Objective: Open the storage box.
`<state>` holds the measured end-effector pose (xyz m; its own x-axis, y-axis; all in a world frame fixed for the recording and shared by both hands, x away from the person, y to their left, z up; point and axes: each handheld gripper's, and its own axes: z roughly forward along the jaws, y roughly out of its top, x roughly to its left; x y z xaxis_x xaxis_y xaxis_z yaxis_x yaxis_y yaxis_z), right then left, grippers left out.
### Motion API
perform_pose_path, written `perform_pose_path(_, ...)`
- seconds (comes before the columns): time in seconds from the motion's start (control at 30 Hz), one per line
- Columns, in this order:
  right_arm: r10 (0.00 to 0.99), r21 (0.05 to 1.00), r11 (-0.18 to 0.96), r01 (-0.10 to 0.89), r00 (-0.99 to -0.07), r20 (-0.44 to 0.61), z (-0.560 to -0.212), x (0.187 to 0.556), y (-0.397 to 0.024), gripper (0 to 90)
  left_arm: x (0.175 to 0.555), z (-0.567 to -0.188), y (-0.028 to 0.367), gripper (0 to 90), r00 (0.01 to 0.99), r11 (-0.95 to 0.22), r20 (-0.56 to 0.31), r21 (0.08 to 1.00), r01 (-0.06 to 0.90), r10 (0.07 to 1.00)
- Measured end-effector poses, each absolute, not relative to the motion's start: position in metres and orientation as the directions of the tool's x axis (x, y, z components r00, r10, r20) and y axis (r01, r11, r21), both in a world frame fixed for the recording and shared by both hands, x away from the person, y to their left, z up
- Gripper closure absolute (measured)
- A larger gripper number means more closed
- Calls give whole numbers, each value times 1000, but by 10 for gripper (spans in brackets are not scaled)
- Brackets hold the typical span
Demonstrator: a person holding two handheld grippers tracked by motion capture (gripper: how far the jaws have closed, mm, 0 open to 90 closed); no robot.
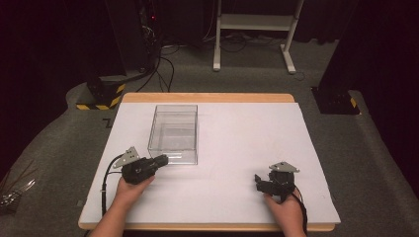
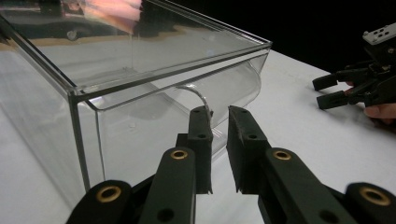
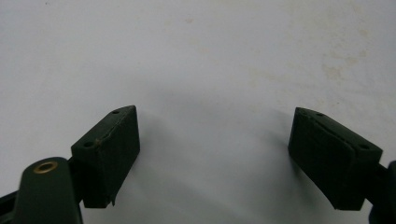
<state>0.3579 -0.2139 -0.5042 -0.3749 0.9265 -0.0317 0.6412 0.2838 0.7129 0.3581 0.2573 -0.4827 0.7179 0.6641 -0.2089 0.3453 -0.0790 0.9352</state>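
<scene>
Your left tongs are nearly pressed together, just a thin slit between the pads, and right in front of them sits the small curved handle on the near wall of the clear plastic box. Can't tell for sure whether the pads are actually biting that handle or just lined up beside it, since it's see-through and the tips half cover it, so I wouldn't call it a grip yet. Your right tongs are spread wide with nothing between them, resting over bare white counter, well apart from the box on the near right side. The box itself stands left of centre on the counter, open top up, looks empty, with its near edge just touching the nose of your left tool in the high view. My read is you're in the grab-the-handle step. Next move probably calls for confirming the pinch is seated on the handle, then a slow straight pull or lift so the light box doesn't skid or tip, and maybe bring the right hand over to steady the far side.
</scene>
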Motion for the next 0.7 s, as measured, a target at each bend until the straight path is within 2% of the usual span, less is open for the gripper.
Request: perform_pose_path(0.7, 927, 713, 283, 642, -374, -31, -504, 358, -214, 167, 343, -482, 260, 817, 728, -82, -215, 934, 349, 651)
